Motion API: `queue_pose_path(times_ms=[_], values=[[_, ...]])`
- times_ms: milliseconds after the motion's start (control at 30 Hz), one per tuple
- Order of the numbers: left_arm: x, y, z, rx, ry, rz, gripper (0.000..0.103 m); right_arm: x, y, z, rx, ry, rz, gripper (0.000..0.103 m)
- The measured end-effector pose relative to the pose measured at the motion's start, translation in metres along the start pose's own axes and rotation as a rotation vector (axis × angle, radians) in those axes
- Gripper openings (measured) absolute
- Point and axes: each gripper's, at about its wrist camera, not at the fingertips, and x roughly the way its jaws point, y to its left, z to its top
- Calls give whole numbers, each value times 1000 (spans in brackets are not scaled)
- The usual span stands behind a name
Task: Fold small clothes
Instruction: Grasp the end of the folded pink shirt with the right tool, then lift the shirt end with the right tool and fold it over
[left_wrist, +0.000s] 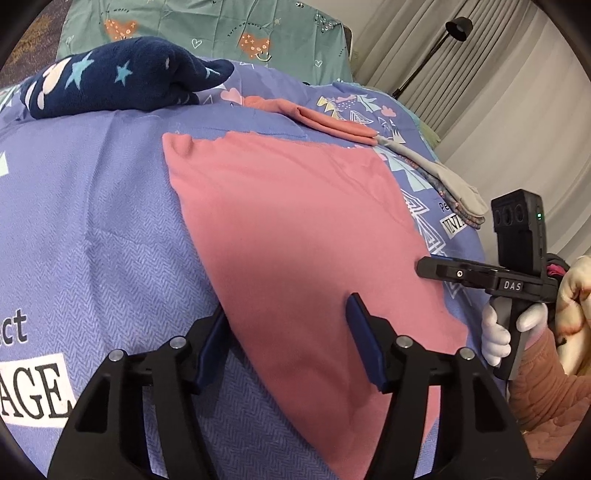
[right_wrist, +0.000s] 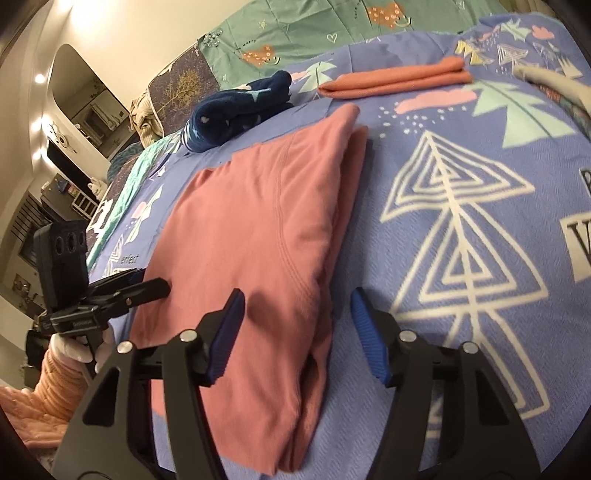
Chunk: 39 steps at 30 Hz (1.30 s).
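Both jaws parted and gripping nothing, the left gripper (left_wrist: 288, 332) and right gripper (right_wrist: 299, 332) straddle the pink garment's (right_wrist: 251, 229) near corners on the bedspread (right_wrist: 461, 221), best pinched evenly through all layers before folding

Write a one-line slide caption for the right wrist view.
Open right gripper straddles the near edge of the folded pink garment on the purple blanket.

Pink garment (left_wrist: 295, 229) on lilac blanket (left_wrist: 103, 206) printed with white triangle trees.
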Motion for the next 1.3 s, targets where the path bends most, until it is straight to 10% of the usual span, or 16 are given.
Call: queue_pose_path(times_ms=[300, 567, 1300], values=[[17, -5, 20, 31, 18, -1, 61, 38, 1, 42, 18, 31, 98, 55], [16, -16, 32, 90, -17, 69, 31, 23, 41, 39, -163, -73, -140, 22], [-38, -106, 58, 316, -179, 103, 27, -78, 85, 31, -296, -332, -252, 20]])
